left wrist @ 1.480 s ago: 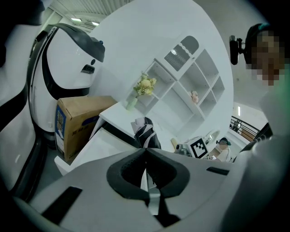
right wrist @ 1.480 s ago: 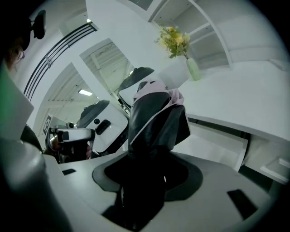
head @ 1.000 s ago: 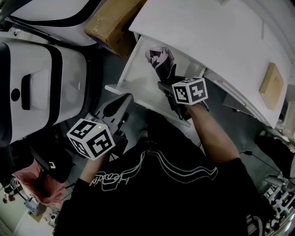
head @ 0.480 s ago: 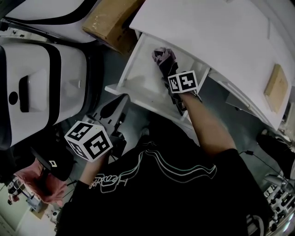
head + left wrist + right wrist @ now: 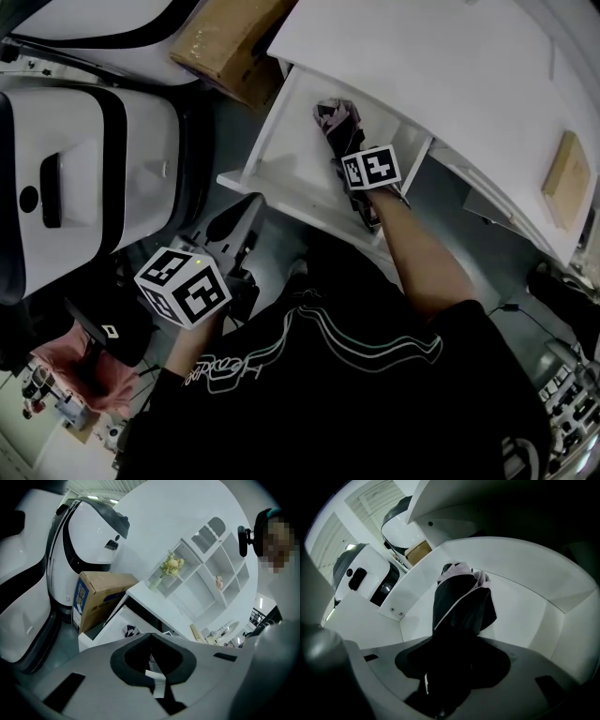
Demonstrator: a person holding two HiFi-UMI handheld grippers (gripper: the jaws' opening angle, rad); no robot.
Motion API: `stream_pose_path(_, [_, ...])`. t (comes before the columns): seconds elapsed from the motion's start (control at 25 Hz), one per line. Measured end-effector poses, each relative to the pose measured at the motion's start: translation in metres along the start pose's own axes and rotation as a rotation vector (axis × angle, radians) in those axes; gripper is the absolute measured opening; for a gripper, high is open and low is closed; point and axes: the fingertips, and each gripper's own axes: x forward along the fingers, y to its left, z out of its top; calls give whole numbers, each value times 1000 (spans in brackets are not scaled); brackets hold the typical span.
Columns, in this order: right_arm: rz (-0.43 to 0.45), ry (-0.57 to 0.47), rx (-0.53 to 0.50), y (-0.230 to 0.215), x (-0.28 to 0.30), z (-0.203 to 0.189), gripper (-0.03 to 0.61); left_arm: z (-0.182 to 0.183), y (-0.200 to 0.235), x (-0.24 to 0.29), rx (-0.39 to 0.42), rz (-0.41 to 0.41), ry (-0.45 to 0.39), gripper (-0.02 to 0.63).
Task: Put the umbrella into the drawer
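The folded umbrella [image 5: 461, 604] has its long axis running from the right gripper [image 5: 452, 670] toward the back of the open drawer [image 5: 261, 161]. Its pale end is the farthest and is already inside the drawer. The right jaws are clamped on its dark near end. The left gripper [image 5: 242, 214], jaws pressed together on nothing, hangs outside the drawer front. The white desk top [image 5: 450, 84] overhangs the drawer's back. 1 cardboard box [image 5: 223, 42] stands beside it, near a white machine [image 5: 94, 159] on the grey floor [image 5: 223, 141].

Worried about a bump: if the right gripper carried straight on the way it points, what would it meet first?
Likely the floor of the drawer: the right gripper points down into it, and the umbrella clamped in its jaws would touch first. Depth is unclear.
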Motion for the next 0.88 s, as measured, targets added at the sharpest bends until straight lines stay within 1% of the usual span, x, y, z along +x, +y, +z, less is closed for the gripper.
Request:
stream_pose_path(0.16, [2,6,-6,2,0,-1,229,1,6,-2,8,4,-20,20])
stream_pose_path(0.32, [26,8,1,5,0,-1,237,-1,5,-2,9,-1,-19,20])
stream_pose_path(0.48, [-4,-6,-8,3,-12,-1,255,-4,0,-7,4,-21,-25,20])
stream_pose_path(0.6, [7,-50,-5,5,-29,3,255,-6,-1,-10,10,-30,-22,20])
stream_pose_path(0.72, [25,-106,-33,15,-57,8,255,-7,-8,-16,21,-56,-27,20])
stream_pose_path(0.88, [49,-224,-62,36,-112,17,253,-6,-27,-27,58,-89,-31,20])
